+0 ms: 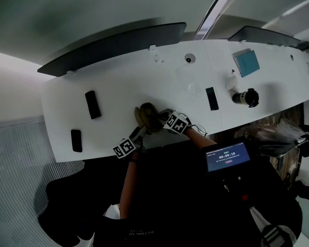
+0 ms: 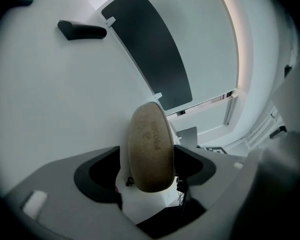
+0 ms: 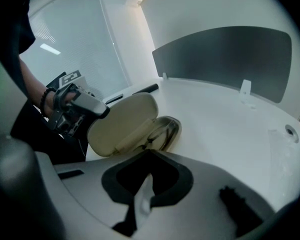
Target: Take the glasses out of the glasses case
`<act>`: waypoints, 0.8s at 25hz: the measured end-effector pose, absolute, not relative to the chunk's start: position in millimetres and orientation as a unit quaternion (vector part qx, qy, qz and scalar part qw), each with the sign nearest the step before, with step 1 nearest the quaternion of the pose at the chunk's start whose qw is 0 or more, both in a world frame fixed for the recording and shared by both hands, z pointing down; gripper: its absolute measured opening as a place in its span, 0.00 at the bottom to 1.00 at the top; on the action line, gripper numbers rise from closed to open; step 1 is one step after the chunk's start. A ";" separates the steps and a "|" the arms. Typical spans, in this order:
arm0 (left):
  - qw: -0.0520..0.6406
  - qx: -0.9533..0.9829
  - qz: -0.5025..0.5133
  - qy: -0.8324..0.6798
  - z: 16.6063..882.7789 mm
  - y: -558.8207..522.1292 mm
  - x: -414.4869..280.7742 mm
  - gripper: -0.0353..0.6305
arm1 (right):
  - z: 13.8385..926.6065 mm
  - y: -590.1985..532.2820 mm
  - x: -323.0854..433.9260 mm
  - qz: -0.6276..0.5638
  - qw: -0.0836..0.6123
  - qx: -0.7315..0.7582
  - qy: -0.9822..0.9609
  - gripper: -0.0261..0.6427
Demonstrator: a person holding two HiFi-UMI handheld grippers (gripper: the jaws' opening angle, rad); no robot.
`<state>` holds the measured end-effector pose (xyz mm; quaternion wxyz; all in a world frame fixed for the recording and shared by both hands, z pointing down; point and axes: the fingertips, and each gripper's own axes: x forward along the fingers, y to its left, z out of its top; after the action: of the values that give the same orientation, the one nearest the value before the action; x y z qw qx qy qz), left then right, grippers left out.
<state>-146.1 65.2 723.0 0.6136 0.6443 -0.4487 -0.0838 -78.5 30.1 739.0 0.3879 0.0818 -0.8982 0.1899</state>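
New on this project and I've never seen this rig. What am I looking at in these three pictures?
There is no robot here. A person holds a two-jaw gripper in each hand, and the marker cubes are part of the grippers. The head view comes from a camera on the person's head, looking down on a white table. The other two views come from a camera on each gripper, looking along its jaws.

On the table lies an open tan glasses case with the glasses in its lower half. There are also some flat black items and a dark cylinder.

The left gripper is clamped on the case's raised lid. The right gripper has its jaws closed just short of the case, and I can't make out anything between them.
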 end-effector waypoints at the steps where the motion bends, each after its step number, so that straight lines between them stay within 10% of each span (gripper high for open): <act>1: 0.615 0.640 -0.086 -0.452 724.0 66.3 -148.8 0.57 | 739.0 29.7 -78.8 0.193 0.386 0.083 -0.898 0.05; 20: 0.589 0.587 0.004 -0.556 731.5 76.1 -210.0 0.49 | 730.1 29.5 -83.0 0.204 0.371 0.093 -0.901 0.05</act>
<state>-210.0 76.1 731.5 0.5888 0.5866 -0.5561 0.0036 -83.0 29.5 730.1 0.3710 0.0931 -0.9011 0.2042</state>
